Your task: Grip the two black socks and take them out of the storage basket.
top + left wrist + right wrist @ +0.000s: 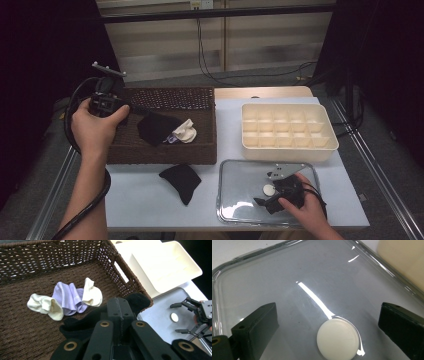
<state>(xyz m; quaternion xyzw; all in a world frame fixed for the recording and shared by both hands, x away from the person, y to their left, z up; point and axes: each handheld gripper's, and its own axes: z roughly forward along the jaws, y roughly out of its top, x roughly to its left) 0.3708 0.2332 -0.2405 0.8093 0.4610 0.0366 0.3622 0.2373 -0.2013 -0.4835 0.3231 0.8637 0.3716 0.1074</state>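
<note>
White table (pixel 150 200); left fingers (pixel 145 111) clamped on black sock (pixel 157 127); right fingers (pixel 263 195) apart.

1. The black sock (pixel 155 128) is dark, soft and limp, pinched at its top and hanging in a loose crumpled fold over the wicker basket (pixel 202 155), above the basket's middle and towards its front wall; in the left gripper view it (pixel 140 301) bulges past the basket's near corner.

2. The white disc (pixel 269 190) is small, round, flat and smooth, lying flat inside the clear glass tray (pixel 227 172), near the tray's middle and a little towards its front edge (pixel 337 340).
</note>
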